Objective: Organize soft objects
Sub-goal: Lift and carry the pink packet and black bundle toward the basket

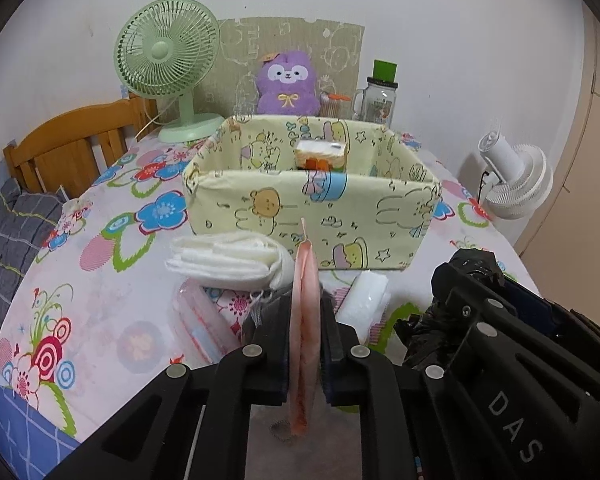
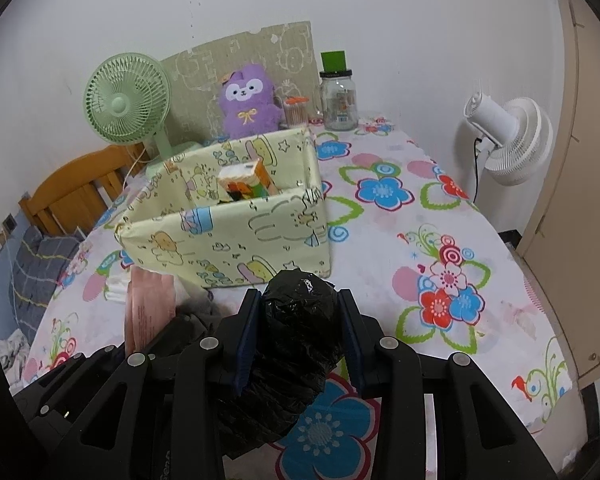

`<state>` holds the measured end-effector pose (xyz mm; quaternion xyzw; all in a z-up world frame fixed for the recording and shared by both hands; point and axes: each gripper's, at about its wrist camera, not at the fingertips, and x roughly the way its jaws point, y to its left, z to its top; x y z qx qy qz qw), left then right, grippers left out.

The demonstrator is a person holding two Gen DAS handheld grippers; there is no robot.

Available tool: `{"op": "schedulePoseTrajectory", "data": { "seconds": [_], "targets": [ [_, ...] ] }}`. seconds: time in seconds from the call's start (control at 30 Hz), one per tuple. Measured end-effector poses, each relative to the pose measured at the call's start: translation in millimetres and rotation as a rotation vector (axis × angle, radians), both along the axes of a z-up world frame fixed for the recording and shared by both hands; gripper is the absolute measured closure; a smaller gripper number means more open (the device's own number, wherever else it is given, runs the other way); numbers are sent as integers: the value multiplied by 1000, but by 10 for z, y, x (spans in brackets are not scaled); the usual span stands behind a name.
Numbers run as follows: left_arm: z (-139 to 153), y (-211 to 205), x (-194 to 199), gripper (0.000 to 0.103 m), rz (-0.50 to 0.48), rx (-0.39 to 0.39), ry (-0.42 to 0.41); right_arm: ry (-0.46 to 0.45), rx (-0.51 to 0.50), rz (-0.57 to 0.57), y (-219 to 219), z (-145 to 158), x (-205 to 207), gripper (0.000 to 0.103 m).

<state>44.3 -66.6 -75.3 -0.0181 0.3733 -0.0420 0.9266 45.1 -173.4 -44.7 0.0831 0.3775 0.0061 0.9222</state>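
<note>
My left gripper point(image 1: 305, 314) is shut on a thin pink packet point(image 1: 305, 280), held edge-on above the table in front of the yellow cartoon-print fabric box point(image 1: 312, 208). The same pink packet point(image 2: 150, 308) shows at the lower left of the right wrist view. My right gripper point(image 2: 300, 306) is shut on a crinkled black plastic bag roll point(image 2: 296, 332), just short of the box's point(image 2: 228, 236) near corner. An orange-printed tissue pack point(image 1: 320, 154) stands inside the box. A stack of folded white pads point(image 1: 228, 258), a small white pack point(image 1: 364, 296) and a clear red-striped pack point(image 1: 200, 320) lie before the box.
The table wears a flowered cloth point(image 2: 420, 240). Behind the box stand a green desk fan point(image 1: 168, 68), a purple plush toy point(image 1: 286, 84) and a glass jar with a green lid point(image 1: 378, 96). A white fan point(image 2: 508, 140) is beyond the right edge, a wooden headboard point(image 1: 68, 148) to the left.
</note>
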Motion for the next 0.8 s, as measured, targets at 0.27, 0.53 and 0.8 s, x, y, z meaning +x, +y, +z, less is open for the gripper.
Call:
{"op": "schedulePoseTrajectory", "data": {
  "seconds": [0.27, 0.53, 0.8],
  "targets": [
    [131, 25, 45, 95, -7, -7, -22, -17, -1, -1, 26, 123, 50, 61],
    [281, 73, 78, 95, -6, -9, -44, -38, -5, 5, 79, 264, 91, 61],
    [447, 108, 114, 95, -15, 4, -63, -62, -8, 10, 116, 418, 132, 61]
  ]
}}
